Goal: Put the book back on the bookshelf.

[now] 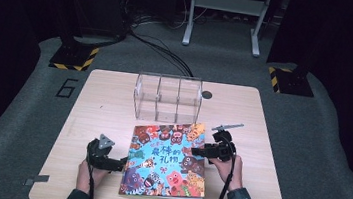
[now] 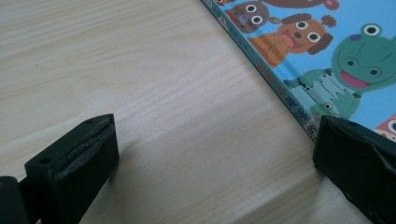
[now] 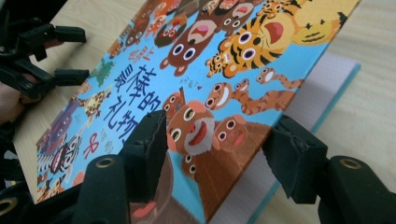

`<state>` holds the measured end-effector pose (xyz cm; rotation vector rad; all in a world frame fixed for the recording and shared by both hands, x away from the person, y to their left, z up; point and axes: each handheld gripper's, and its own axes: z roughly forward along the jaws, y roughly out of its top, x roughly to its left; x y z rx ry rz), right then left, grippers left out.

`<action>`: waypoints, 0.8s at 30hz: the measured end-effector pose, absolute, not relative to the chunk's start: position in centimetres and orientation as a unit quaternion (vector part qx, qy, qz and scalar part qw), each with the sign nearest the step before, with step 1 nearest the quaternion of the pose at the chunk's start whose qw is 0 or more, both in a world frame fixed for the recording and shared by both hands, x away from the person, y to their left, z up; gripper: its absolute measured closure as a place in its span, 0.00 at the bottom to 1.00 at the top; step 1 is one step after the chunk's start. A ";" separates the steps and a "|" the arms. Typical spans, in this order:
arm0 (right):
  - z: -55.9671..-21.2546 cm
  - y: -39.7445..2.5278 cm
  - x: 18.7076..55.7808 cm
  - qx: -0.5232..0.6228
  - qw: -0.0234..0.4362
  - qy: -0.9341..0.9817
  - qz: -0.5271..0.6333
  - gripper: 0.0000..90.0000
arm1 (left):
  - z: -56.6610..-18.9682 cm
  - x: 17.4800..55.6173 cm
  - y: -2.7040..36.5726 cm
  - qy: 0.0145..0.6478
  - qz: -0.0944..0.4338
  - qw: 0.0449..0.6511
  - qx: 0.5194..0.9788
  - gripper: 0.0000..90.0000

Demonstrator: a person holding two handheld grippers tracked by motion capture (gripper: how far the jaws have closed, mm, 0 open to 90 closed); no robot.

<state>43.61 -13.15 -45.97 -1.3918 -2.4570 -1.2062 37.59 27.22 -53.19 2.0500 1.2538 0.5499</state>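
Note:
A picture book (image 1: 167, 161) with cartoon animals on a blue cover lies on the wooden table (image 1: 109, 102), near its front edge. My right gripper (image 1: 196, 151) is at the book's right edge, open. In the right gripper view the cover (image 3: 224, 70) is raised off a white page (image 3: 322, 93) and passes between the jaws of the right gripper (image 3: 219, 140). My left gripper (image 1: 122, 164) stands open at the book's left edge. In its own view the left gripper (image 2: 215, 144) spans bare wood, with one jaw against the book's spine (image 2: 280, 88). The left gripper (image 3: 46, 56) also appears far off in the right gripper view.
A clear plastic box (image 1: 167, 98) with three compartments stands behind the book at mid-table. A small dark round disc (image 1: 207, 94) sits to its right. Bare wood lies on either side of the book. Cables and stand bases (image 1: 73, 57) are on the floor beyond.

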 end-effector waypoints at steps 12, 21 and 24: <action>-44.6 -10.1 45.5 -0.436 0.036 -0.808 -0.394 0.43 | -53.2 37.6 27.3 0.479 0.209 0.331 0.786 0.00; -45.4 -9.4 45.7 -0.448 0.019 -0.807 -0.384 0.41 | -53.2 37.6 27.2 0.479 0.209 0.333 0.785 0.00; -45.9 -9.6 45.7 -0.458 0.025 -0.801 -0.384 0.41 | -53.2 37.7 27.2 0.482 0.207 0.334 0.783 0.00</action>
